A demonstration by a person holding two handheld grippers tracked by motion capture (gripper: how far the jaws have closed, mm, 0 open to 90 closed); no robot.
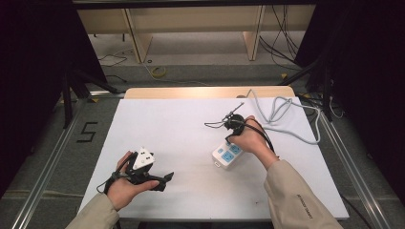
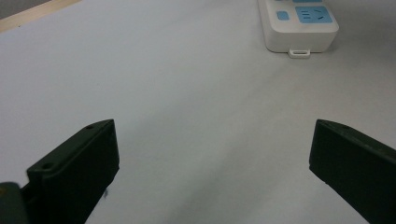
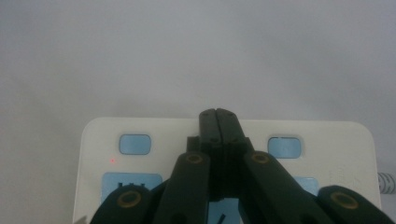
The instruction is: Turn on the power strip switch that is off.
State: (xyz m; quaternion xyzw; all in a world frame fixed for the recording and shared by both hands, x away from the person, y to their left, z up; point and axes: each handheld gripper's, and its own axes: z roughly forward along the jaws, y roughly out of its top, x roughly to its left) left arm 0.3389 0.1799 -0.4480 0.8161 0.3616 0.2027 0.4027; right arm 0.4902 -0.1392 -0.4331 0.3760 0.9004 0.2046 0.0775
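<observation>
— Nearest me, what are you doing with the left gripper (image 1: 162,180)?

— I'm resting it on the near left of the white table (image 1: 181,124), jaws standing wide apart with nothing between them, aimed across at the power strip (image 1: 228,154).

— And farther out?

— I'm holding my right gripper (image 3: 217,113) with jaws pressed together, empty, tips poised over the strip between its two blue buttons (image 3: 135,144). The strip is lying right of centre, its grey cable (image 1: 286,114) trailing to the far right.

— The risk?

— I'm judging that if I'm pushing off-centre, the tips are sliding off a button, or the light strip is skidding since nothing is bracing it.
</observation>
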